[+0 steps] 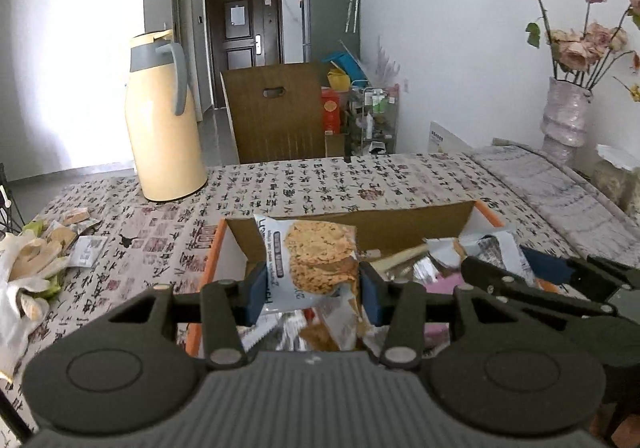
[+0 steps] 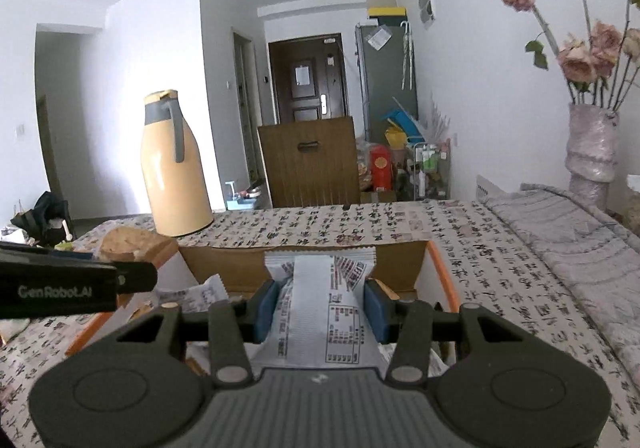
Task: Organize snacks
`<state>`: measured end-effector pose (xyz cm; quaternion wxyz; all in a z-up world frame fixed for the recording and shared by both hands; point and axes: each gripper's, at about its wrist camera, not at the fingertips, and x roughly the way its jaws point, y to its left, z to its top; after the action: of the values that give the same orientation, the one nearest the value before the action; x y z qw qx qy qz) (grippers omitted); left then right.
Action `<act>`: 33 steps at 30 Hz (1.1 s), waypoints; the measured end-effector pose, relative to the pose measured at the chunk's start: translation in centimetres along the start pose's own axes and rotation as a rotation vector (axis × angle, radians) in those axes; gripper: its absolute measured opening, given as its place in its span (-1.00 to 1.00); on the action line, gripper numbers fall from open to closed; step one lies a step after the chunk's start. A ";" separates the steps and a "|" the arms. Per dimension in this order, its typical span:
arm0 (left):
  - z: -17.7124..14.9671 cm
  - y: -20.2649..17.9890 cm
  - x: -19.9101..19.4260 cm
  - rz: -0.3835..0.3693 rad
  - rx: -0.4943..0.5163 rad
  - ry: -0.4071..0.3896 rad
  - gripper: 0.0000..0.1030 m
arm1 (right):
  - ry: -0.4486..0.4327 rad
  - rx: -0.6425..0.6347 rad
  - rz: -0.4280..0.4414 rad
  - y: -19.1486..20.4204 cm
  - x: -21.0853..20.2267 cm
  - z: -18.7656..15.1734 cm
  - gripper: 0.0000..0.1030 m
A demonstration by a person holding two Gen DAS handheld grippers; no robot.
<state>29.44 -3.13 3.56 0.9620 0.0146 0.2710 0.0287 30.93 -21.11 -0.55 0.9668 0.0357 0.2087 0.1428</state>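
Observation:
My left gripper [image 1: 313, 290] is shut on a cookie packet [image 1: 316, 260], white with a picture of round crackers, held upright above the open cardboard box [image 1: 420, 222]. The box has orange edges and holds several more snack packets [image 1: 472, 252]. My right gripper [image 2: 320, 310] is shut on a white snack packet [image 2: 320, 296], its printed back facing the camera, over the same box [image 2: 400, 256]. In the left wrist view the right gripper's black frame [image 1: 560, 280] shows at the right; in the right wrist view the left gripper's arm [image 2: 60, 284] shows at the left.
A cream thermos jug [image 1: 164, 120] stands on the calligraphy-print tablecloth [image 1: 320, 180] behind the box. Loose wrappers and gloves [image 1: 36, 260] lie at the table's left edge. A vase of dried roses [image 1: 568, 108] stands at the right; a chair back [image 1: 276, 112] is beyond the table.

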 end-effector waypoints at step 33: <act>-7.6 3.8 -10.2 -0.055 -0.046 -0.119 1.00 | 0.003 -0.019 -0.030 0.4 -10.3 -4.8 1.00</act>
<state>16.60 0.11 2.53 0.9769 -0.0135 0.2130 0.0075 19.87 -23.63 -0.79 0.9688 0.0230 0.2094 0.1303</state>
